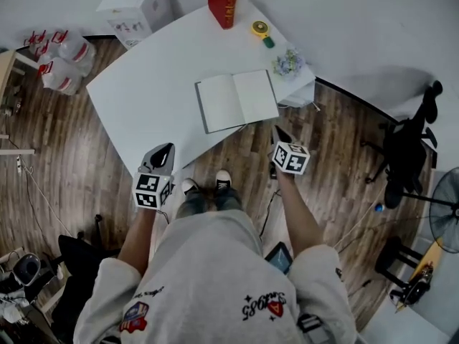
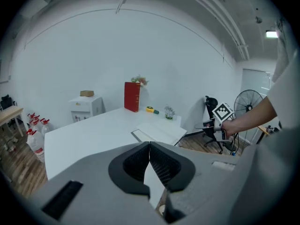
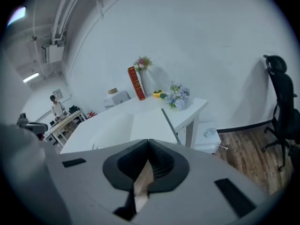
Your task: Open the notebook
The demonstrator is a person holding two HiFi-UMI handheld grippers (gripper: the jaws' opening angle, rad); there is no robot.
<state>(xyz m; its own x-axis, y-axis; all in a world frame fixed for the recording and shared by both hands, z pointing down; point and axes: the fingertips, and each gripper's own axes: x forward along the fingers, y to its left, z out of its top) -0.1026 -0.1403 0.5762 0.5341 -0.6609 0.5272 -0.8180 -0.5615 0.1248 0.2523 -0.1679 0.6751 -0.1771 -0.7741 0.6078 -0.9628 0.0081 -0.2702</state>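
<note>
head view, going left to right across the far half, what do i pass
water bottles → white cabinet → red book → yellow tape measure → flowers → black office chair. The open notebook spans from book to flowers, so it is left out.

Left of the open white paper notebook (image 1: 237, 100), the flat white table (image 1: 136, 99) is wide and bare. Behind the notebook stands a tall red book (image 1: 222, 2). A small round yellow tape measure (image 1: 259, 29) and a little bunch of pale flowers (image 1: 288, 63) sit near its far right corner.
</note>
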